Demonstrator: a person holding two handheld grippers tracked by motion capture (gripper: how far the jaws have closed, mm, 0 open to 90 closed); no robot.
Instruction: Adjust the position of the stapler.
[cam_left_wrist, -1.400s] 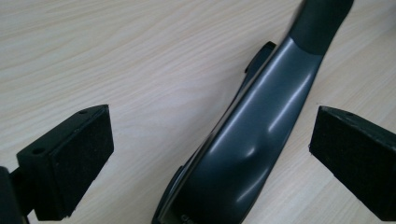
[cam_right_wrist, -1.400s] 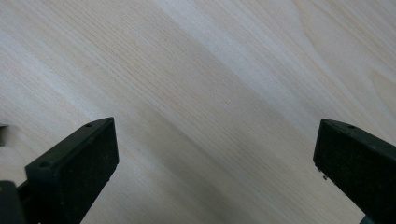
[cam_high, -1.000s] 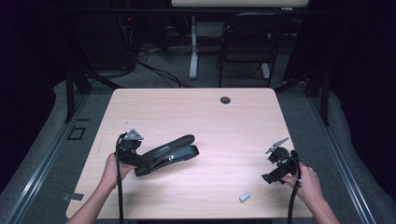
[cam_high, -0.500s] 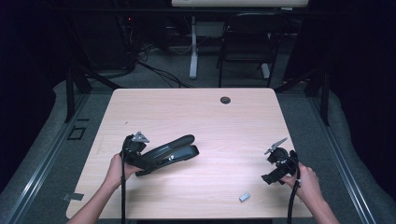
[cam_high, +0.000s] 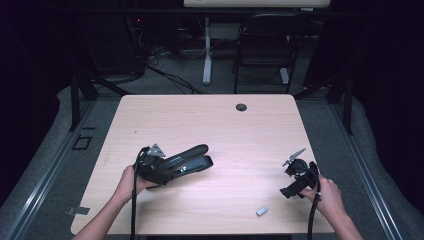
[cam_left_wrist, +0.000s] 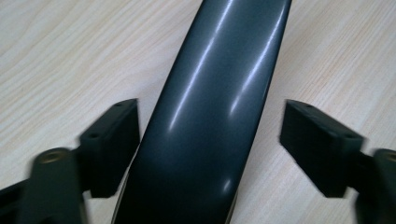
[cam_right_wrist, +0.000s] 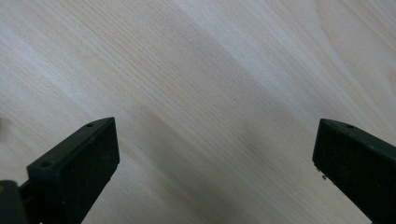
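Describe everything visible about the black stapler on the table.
The black stapler is a long, glossy, plastic-looking tool lying on the pale wooden table, left of centre. Its arched top arm stands slightly raised over a base, with a small silvery patch between them. It points right and a little away from the person. The left claw straddles its near end: its jaws have just been closing, one pad at the arm's side, the other with a gap. The glossy top reflects streaks of light.

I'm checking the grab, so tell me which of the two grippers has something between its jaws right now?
The left gripper: the black stapler lies between its jaws, which have just been closing. The right gripper has bare table between its open jaws.
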